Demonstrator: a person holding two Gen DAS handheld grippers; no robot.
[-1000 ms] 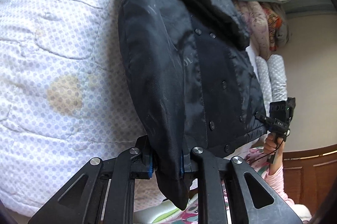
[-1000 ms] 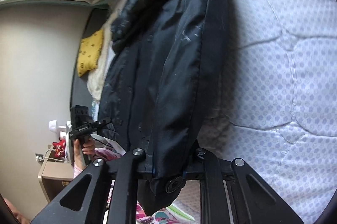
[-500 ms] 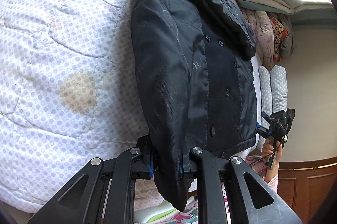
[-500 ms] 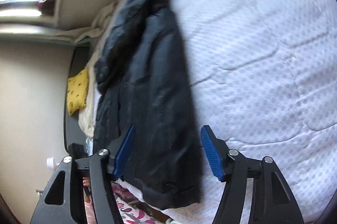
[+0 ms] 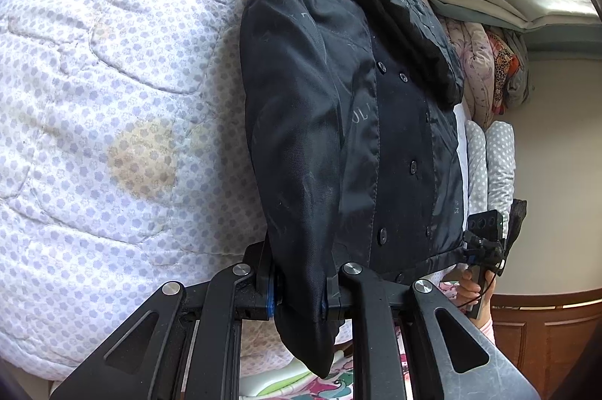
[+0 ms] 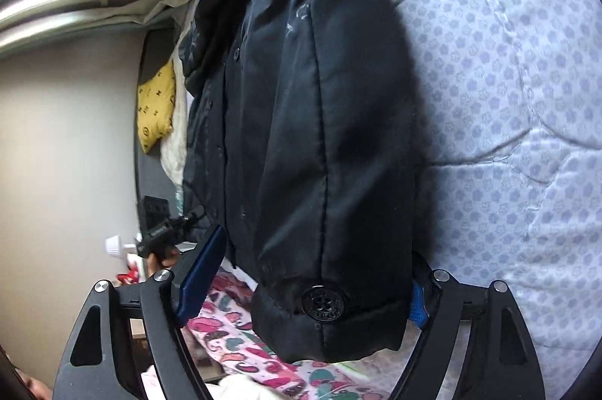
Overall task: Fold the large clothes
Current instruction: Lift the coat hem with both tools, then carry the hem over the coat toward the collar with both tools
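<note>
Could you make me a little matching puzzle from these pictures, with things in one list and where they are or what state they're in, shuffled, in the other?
Things:
1. black coat
2. left gripper
3. right gripper
4. yellow cushion

States or places:
A. jaws opening, sleeve cuff between the pads but not pinched
B. against the dark headboard, beyond the coat
C. laid out on the dotted quilt
D. shut on a sleeve end

Pairs: 1-C, 2-D, 3-A, 4-B
</note>
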